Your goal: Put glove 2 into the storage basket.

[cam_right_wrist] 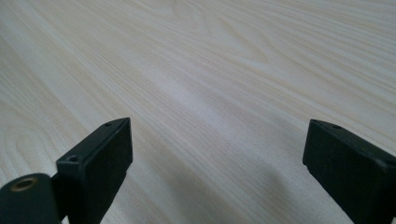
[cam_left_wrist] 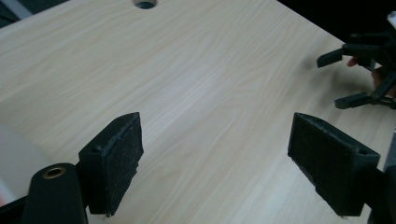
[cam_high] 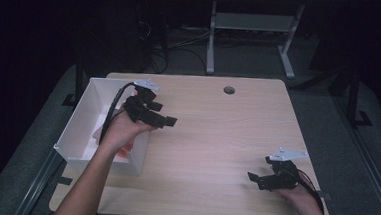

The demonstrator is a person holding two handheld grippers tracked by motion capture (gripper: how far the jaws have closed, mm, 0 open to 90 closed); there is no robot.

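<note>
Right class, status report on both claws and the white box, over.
Left claw open, empty, beside white box. Right claw open, empty, over bare table.

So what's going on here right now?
A person holds a gripper in each hand over a wooden table. The left gripper sits open and empty beside a white bin at the table's left edge, with something pink inside. The right gripper is open and empty near the front right corner.

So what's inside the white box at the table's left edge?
Something pink or red lies in the white box, mostly covered by the left hand and its forearm; I cannot identify it.
</note>
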